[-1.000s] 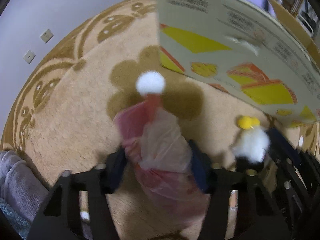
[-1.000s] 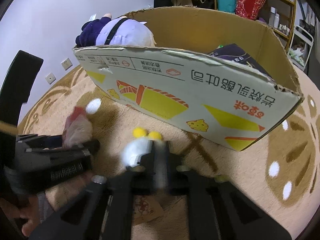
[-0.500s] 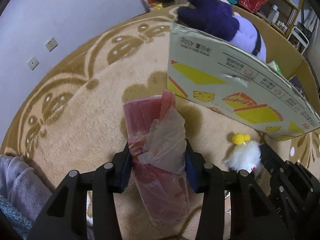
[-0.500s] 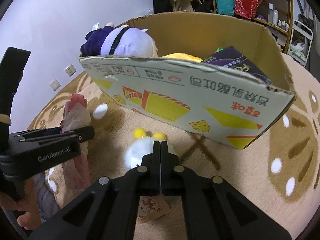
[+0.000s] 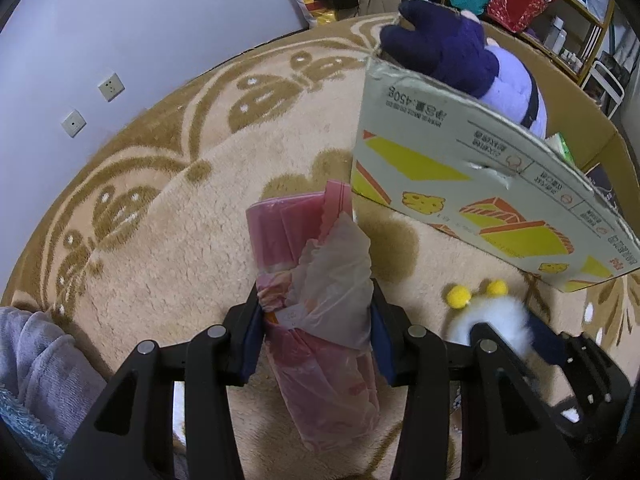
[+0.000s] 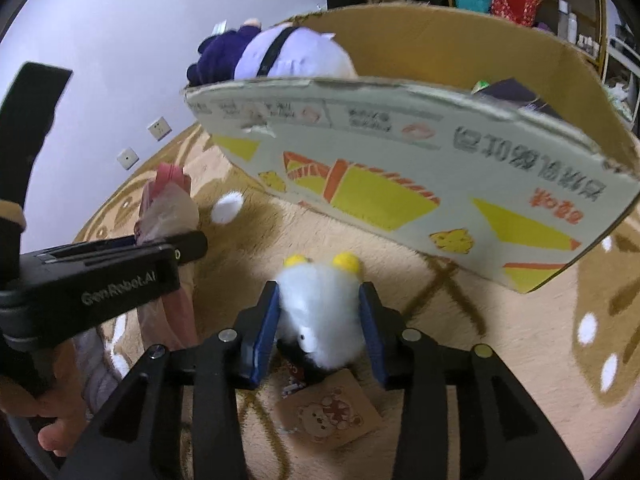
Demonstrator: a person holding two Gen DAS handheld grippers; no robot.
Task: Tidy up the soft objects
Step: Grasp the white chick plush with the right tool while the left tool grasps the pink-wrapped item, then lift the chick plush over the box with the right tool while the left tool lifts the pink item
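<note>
Pinching a crinkly pink plastic-wrapped bundle (image 5: 320,300) mid-length, the left gripper (image 5: 316,316) hung above the beige rug (image 5: 180,240) near the cardboard box (image 6: 400,168), while the right gripper (image 6: 318,320) squeezed a light, squashy white fluffy toy (image 6: 320,312).

Cardboard box (image 5: 460,168) stands on rug (image 5: 168,240) at 1 o'clock of bagged item (image 5: 316,300). Plush doll (image 5: 460,56) lies inside box. Fluffy toy (image 6: 320,312) sits at 3 o'clock of the bagged item.

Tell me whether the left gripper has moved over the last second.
Yes. The left gripper, shut on the pink bag, rose: the cardboard box rim dropped in its view, exposing the purple plush inside.
</note>
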